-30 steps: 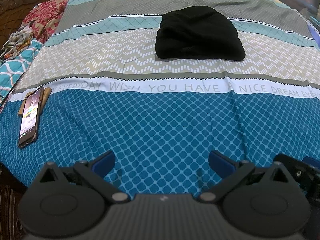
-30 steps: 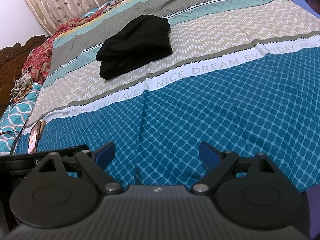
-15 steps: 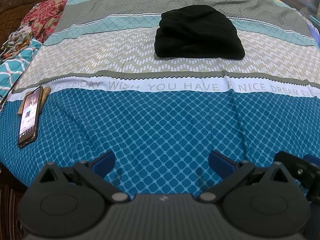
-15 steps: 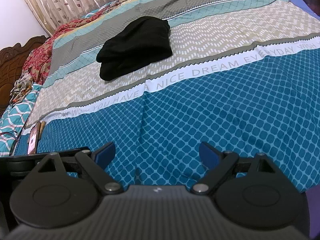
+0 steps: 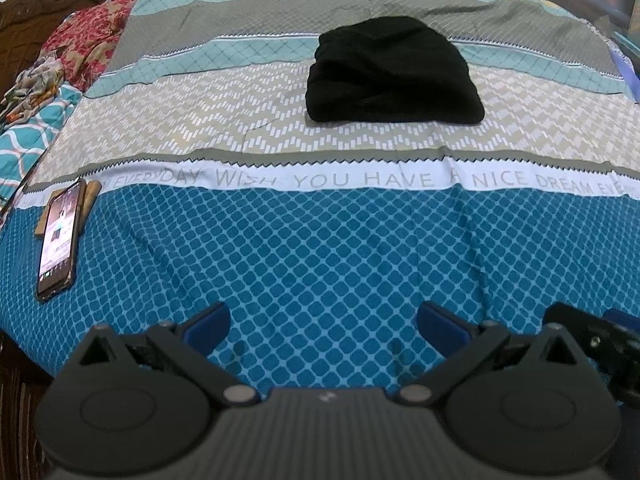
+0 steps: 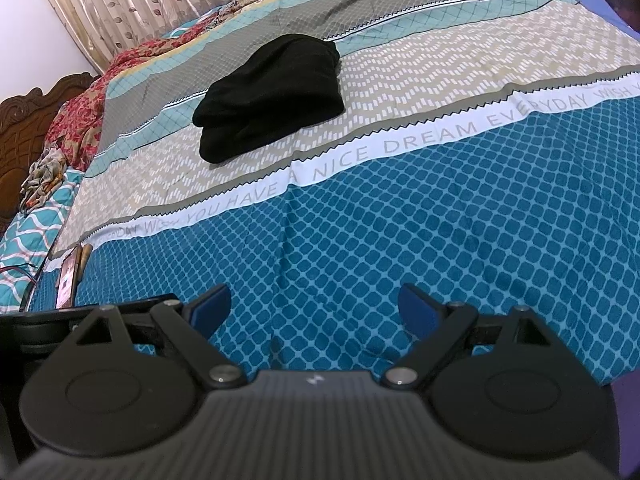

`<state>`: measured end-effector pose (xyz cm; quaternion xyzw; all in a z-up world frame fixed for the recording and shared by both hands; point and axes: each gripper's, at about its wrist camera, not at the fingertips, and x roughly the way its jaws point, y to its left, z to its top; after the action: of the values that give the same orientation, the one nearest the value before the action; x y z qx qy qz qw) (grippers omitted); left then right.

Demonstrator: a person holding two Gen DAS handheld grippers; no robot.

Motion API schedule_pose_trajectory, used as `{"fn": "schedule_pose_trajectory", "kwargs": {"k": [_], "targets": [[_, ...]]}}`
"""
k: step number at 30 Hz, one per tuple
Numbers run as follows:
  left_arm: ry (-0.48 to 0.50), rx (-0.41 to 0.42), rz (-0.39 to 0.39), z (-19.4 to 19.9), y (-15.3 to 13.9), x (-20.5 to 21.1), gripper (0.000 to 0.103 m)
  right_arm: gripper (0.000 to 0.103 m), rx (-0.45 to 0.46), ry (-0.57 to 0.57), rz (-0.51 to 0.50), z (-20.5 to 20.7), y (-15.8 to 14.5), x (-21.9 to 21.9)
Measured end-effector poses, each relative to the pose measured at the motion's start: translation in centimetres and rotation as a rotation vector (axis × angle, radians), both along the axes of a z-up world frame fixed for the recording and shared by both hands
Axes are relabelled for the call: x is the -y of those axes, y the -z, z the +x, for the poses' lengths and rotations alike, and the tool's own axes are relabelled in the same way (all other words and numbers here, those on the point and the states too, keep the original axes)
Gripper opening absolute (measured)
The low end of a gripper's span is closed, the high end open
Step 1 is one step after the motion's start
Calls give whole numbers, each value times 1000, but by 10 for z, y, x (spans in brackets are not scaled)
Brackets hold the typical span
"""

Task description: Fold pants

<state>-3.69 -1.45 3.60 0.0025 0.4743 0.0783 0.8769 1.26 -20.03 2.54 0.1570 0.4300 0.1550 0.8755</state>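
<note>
Your left gripper shows only its blue-padded fingertips past the black housing; the jaws stand wide apart with nothing between them. Your right gripper reads the same: spread wide, empty, low over the near blue-diamond part of the bedspread. At the right edge of the left view, a black piece of the other rig is cut off by the frame.

The folded black pants lie as a compact bundle on the far half of the bed, across the beige zigzag band and the pale teal stripe, well apart from both grippers. Fold layers are hard to separate in the dark fabric.

Near left edge: a smartphone with a lit screen rests on the bedspread, with a small tan wooden object just beside it, mostly hidden. Screen content is too small to read. Far left: a red floral blanket and a carved dark wooden headboard. A leaf-patterned curtain hangs behind.

The white band's lettering reads "EVERYDAY WISH YOU HAVE A NICE DREAM", repeating, clipped at both ends.
</note>
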Motion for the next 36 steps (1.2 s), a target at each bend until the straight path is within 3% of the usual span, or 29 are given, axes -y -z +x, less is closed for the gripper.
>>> {"fn": "schedule_pose_trajectory", "kwargs": {"k": [12,26,36], "targets": [[-10,157,103,-10,-33,3,103,92,105,-5,-39,-8,-17,-6],[-29,203,134,-14,-49,1,103,92,183,-7,-28,-12,-35,-8],[-24,165,142,-12,-44,3,103,92,197,1,-17,-13,-37,-7]]}}
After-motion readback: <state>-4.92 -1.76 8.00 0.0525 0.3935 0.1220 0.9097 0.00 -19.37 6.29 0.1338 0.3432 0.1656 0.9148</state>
